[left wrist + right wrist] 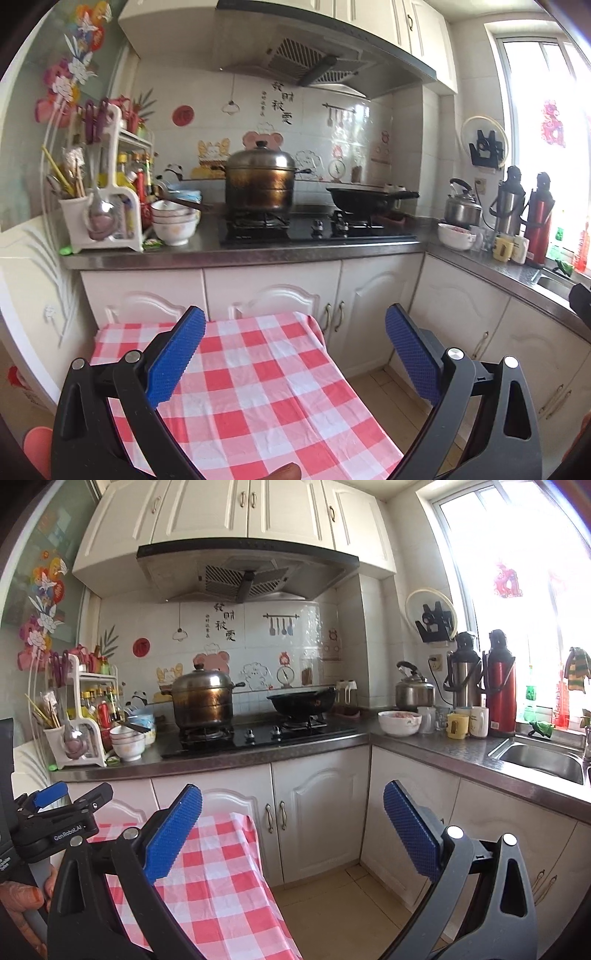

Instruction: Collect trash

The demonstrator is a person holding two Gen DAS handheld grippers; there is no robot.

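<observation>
A crumpled green wrapper (152,243) lies on the dark counter (240,254) beside stacked bowls; the right wrist view shows the same wrapper (113,761). A second small green scrap (65,251) sits at the counter's left end by the utensil rack. My left gripper (294,314) is open and empty, hovering over a table with a red-and-white checked cloth (258,369), well short of the counter. My right gripper (292,790) is also open and empty, over the cloth's right edge (236,849). The left gripper (79,794) shows at the far left of the right wrist view.
On the hob stand a steel pot (260,184) and a black wok (365,199). A kettle (413,692), two thermoses, mugs and a white bowl (399,722) crowd the right counter before the sink (543,760). White cabinet doors run below. Tiled floor (332,904) lies right of the table.
</observation>
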